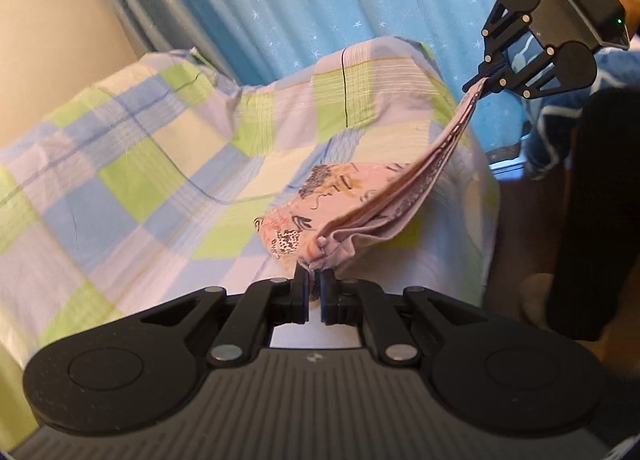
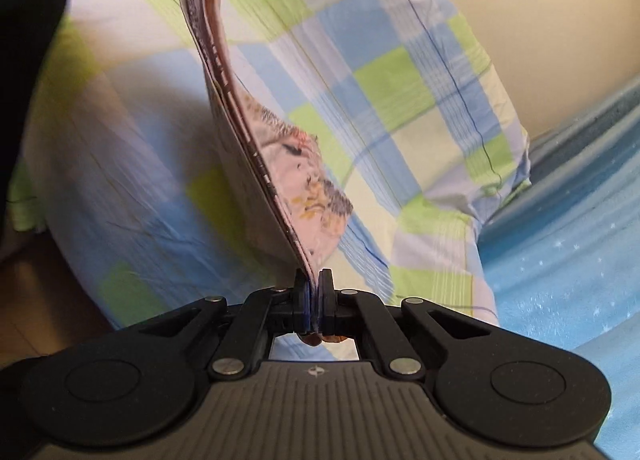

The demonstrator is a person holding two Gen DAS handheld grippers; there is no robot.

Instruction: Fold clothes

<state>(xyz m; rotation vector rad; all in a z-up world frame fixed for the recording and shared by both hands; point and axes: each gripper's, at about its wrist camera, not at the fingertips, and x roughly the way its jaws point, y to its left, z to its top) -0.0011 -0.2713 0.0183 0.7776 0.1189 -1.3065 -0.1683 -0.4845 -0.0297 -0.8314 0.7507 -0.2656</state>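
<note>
**Printed garment stretched between two grippers above the bed**

Blue star-dotted curtains [image 1: 320, 11] hang behind a bed whose checked sheet [image 1: 140, 163] in green, blue and white fills most of both views. Over its near edge a folded pink printed garment [image 1: 360, 195] is held taut in the air, layers stacked edge-on. At one end the left gripper [image 1: 314, 280] is clenched on a bunched corner; at the other the right gripper [image 2: 313, 284] grips the opposite corner, fingers pressed together on the cloth.

no readable text, labels or numbers anywhere.
</note>
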